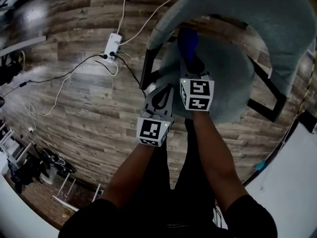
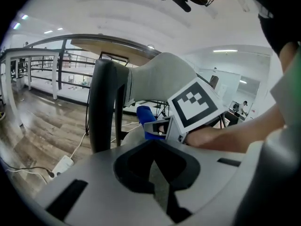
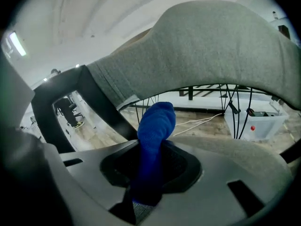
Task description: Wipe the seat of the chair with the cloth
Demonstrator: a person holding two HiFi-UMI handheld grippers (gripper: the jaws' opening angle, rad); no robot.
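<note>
You're holding the cloth (image 1: 186,42) in your right claw (image 1: 191,64). Its jaws are closing tight on the lower end of the blue fabric, and the rest is standing out past the tips as a thick rolled wad. That leaves a soft pad leading, so it is probably fabric, not the jaws, that will be meeting the upholstery. The wad is hanging over the rear of the grey seat (image 1: 225,83), under the curved backrest (image 1: 257,14). Whether it is actually pressing on the seat I can't tell.

Your left claw (image 1: 162,92) is carrying nothing. Its jaws are lying together with no gap, and it is waiting just beside the seat's left front edge — seemingly kept clear of the wiping path.

Both your forearms are reaching forward and down. The right one is stretching farther, over the seat's front rim, with its marker cube facing up at you; the left is sitting lower and nearer your body.
</note>
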